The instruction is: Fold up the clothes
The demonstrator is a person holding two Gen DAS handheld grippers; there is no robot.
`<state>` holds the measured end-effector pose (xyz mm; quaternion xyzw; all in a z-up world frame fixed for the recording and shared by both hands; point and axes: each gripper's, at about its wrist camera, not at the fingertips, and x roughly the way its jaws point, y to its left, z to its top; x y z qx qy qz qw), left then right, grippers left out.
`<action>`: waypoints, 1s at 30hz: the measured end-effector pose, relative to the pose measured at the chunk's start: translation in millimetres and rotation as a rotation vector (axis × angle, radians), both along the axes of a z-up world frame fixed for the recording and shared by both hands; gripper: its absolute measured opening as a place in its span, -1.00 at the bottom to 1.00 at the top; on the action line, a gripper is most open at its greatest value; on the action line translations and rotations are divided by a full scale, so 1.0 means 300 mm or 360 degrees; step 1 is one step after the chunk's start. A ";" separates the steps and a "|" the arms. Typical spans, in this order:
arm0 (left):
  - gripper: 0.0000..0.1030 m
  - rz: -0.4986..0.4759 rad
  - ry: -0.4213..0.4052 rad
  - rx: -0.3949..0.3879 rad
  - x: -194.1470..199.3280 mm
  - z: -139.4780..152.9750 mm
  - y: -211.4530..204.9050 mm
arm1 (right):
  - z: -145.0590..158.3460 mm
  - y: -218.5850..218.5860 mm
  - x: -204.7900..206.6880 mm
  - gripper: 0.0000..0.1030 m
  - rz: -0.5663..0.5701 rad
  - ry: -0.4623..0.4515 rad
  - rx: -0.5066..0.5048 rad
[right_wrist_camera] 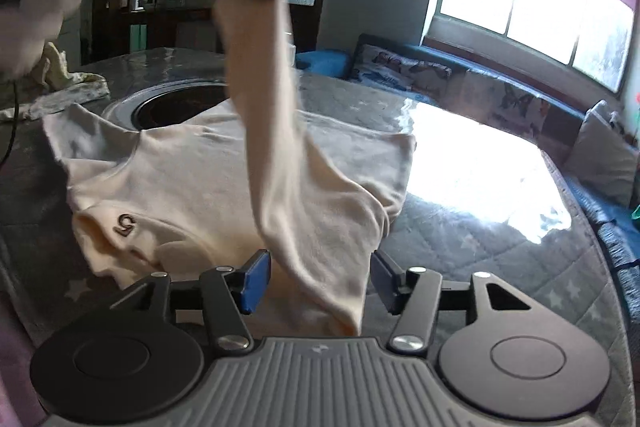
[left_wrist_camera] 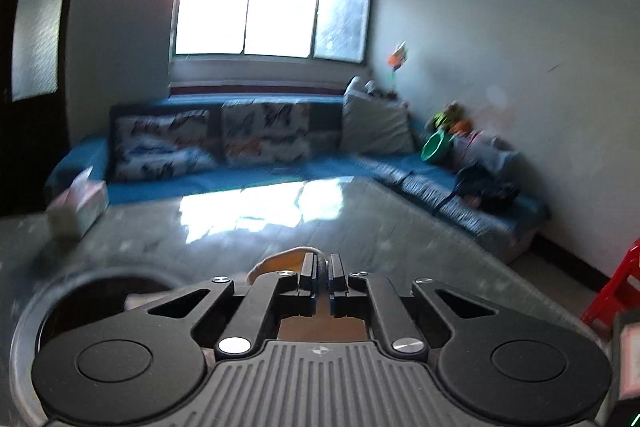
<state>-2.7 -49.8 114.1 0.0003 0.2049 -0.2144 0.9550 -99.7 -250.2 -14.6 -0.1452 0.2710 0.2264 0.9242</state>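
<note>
We hold a strip of the cream cotton shirt with a small "5" mark [right_wrist_camera: 224, 187] pinched in our left gripper [left_wrist_camera: 320, 267], lifted above the body spread on the grey star-quilted table [right_wrist_camera: 480, 247]. Our right gripper [right_wrist_camera: 320, 277] gapes empty at the shirt's near edge. It's probably a sleeve, though blur hides it; next it wants laying across the body.

L wrist cam sits high, facing window [left_wrist_camera: 272, 3] and sofa [left_wrist_camera: 224, 143] across the table [left_wrist_camera: 400, 227]. R wrist cam, low and close over the table, angles left; both share window, sofa.
</note>
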 end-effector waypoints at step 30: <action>-0.95 0.0158 0.0336 0.0026 -0.145 -0.249 0.170 | -0.018 -0.089 0.002 0.43 -0.0071 -0.0010 -0.0280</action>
